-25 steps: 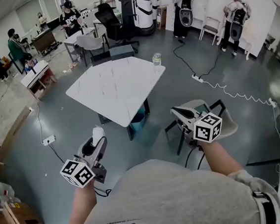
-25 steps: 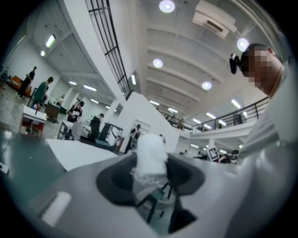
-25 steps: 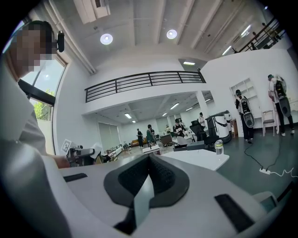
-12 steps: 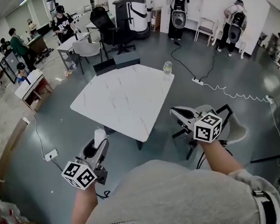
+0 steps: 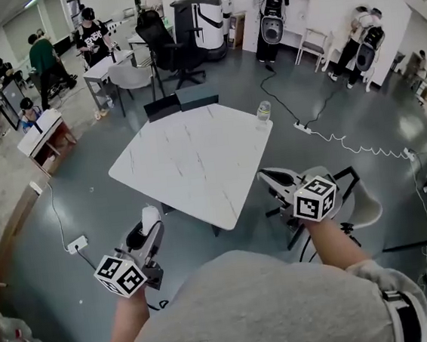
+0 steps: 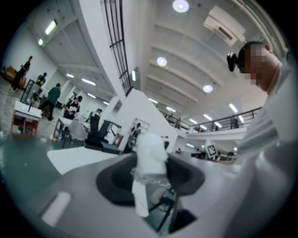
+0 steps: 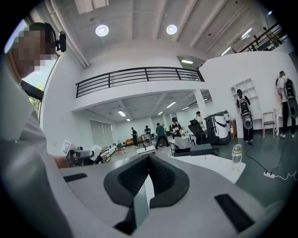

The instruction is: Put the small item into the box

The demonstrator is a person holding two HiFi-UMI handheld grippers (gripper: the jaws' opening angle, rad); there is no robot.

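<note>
A small white item [image 6: 150,151] sits between the jaws of my left gripper [image 6: 151,174], which is shut on it. In the head view the white item [image 5: 150,212] shows at the tip of the left gripper [image 5: 152,220], low at the left and short of the white table [image 5: 190,161]. My right gripper [image 5: 266,177] is held level near the table's near right corner. Its pads [image 7: 160,174] meet with nothing between them. Two dark box-like things [image 5: 179,100] stand at the table's far edge; one dark box [image 7: 201,149] also shows in the right gripper view.
A water bottle [image 5: 263,112] stands on the table's right corner. A white chair [image 5: 357,204] is on the right below my right hand. A cable [image 5: 347,141] runs across the grey floor. A black office chair [image 5: 158,39], desks and several people are beyond the table.
The table has come nearer and shifted right in the head view as both grippers travelled toward it. The white item stays in the left gripper. People in the background have moved.
</note>
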